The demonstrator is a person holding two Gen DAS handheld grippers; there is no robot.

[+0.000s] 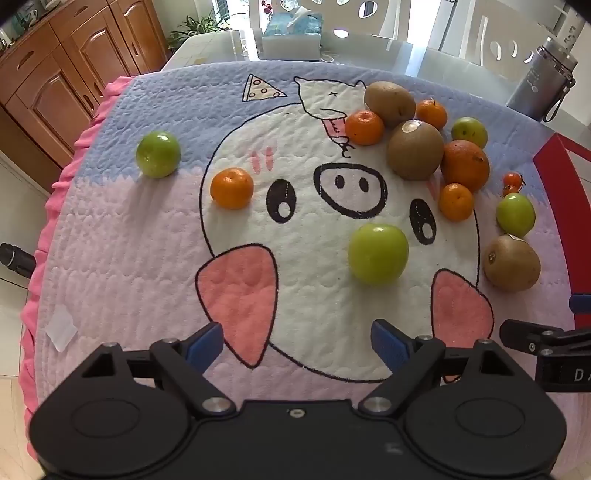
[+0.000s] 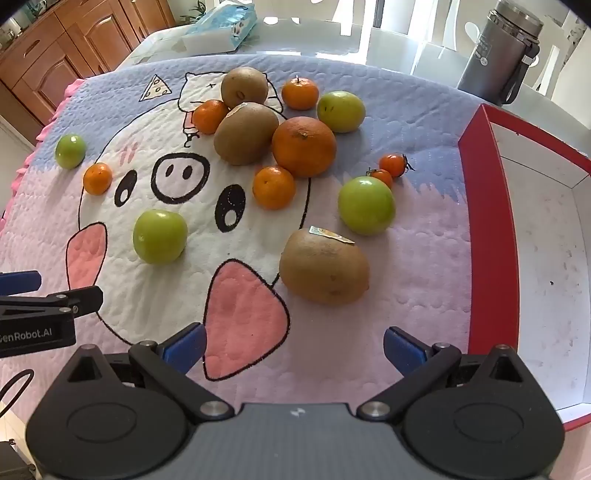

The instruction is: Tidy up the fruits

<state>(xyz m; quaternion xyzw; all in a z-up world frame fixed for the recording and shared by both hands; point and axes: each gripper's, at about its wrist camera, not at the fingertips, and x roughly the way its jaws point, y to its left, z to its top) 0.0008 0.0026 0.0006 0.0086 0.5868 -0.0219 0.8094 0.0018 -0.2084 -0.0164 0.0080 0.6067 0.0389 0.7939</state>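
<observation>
Fruit lies scattered on a pig-print mat (image 1: 147,258) (image 2: 424,280). A green fruit (image 1: 378,254) (image 2: 159,236) sits just ahead of my open, empty left gripper (image 1: 297,343). A kiwi (image 2: 324,266) (image 1: 511,263) lies just ahead of my open, empty right gripper (image 2: 293,350). Farther back are several small oranges, a big orange (image 2: 304,146), two more kiwis (image 2: 245,133), more green fruits (image 2: 365,205) and two cherry tomatoes (image 2: 392,164). A red-rimmed white box (image 2: 487,229) stands at the right with nothing in it.
A grey flask (image 2: 498,51) (image 1: 541,77) stands on the glass table at the back right. A tissue box (image 1: 291,35) is at the back. Wooden cabinets (image 1: 55,74) stand to the left. The mat's pink edge (image 1: 40,236) is at the left.
</observation>
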